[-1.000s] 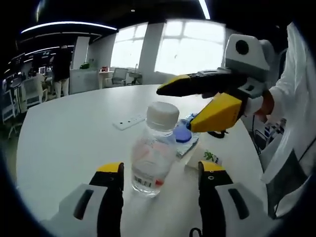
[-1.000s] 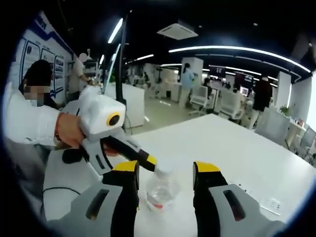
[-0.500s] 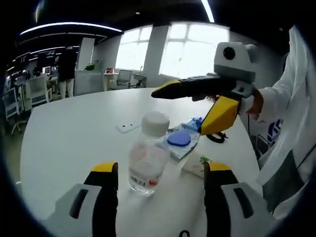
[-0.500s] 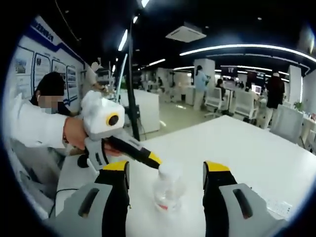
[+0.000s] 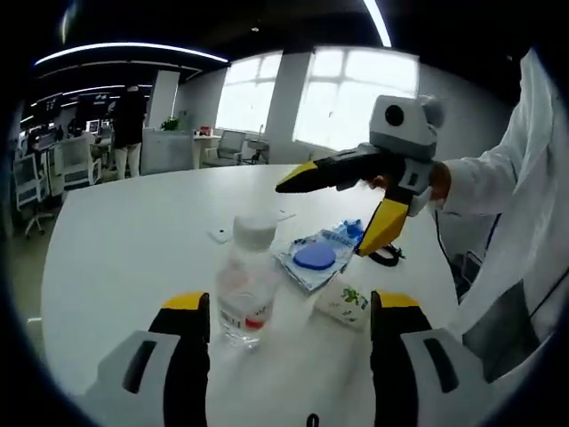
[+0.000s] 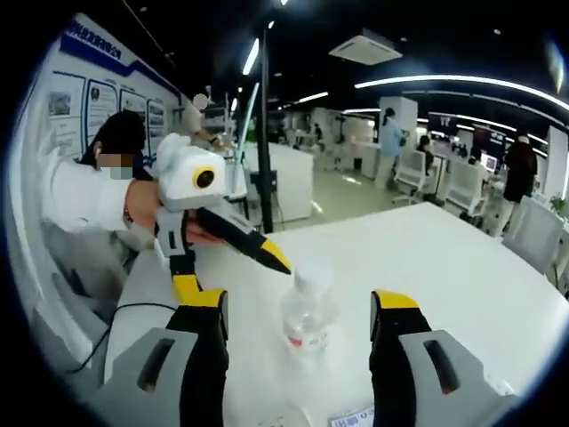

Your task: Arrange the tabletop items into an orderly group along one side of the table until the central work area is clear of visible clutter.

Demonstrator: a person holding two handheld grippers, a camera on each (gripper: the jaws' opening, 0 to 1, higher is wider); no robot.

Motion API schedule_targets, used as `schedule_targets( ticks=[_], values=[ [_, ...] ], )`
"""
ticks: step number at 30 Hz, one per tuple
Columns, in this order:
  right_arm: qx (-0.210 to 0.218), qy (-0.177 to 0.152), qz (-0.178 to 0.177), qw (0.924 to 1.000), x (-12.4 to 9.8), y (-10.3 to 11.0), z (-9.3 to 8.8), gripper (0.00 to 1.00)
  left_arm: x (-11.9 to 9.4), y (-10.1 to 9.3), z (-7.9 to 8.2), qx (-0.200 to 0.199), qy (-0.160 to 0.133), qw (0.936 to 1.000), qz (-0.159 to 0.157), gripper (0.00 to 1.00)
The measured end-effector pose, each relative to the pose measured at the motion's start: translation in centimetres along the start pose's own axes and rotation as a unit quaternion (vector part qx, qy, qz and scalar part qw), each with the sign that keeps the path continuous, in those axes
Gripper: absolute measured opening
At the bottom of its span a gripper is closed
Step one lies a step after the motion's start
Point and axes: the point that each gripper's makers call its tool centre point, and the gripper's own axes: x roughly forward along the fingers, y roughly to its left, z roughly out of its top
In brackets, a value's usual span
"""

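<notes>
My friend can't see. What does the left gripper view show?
A clear bottle with a white cap stands on a white table, just ahead of the open left gripper. Beside it lie a blue packet and a small box, with the right gripper open above them.

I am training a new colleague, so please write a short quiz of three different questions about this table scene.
1. True or false: the clear bottle with the white cap stands upright on the white table.
2. Multiple choice: what colour is the round lid on the flat packet behind the bottle? A) red B) blue C) green
3. Fill in: in the left gripper view, the left tongs are ____, with the bottle standing free between the jaws.

Key
1. True. It also stands upright between the open right tongs in the right gripper view.
2. B. A small white box with a green mark lies beside the packet.
3. Open; neither jaw touches the bottle.
</notes>
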Motion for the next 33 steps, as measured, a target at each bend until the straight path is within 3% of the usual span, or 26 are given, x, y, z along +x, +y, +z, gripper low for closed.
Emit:
schedule_targets(
  ticks=[14, 27, 33],
  values=[
    [0.004, -0.013, 0.026, 0.9996, 1.8, -0.4, 0.2, 0.57, -3.0, -2.2, 0.2, -0.015, -0.021, 0.9992, 0.03, 0.77],
    [0.0, -0.023, 0.048, 0.9986, 4.2, -0.1, 0.2, 0.5, -4.8, -2.9, -0.4, -0.023, -0.018, 0.9985, 0.046, 0.76],
    [-0.005, -0.028, 0.047, 0.9985, 5.0, -0.3, 0.2, 0.39, -5.4, -3.4, -0.5, -0.022, -0.019, 0.9983, 0.05, 0.76]
  ],
)
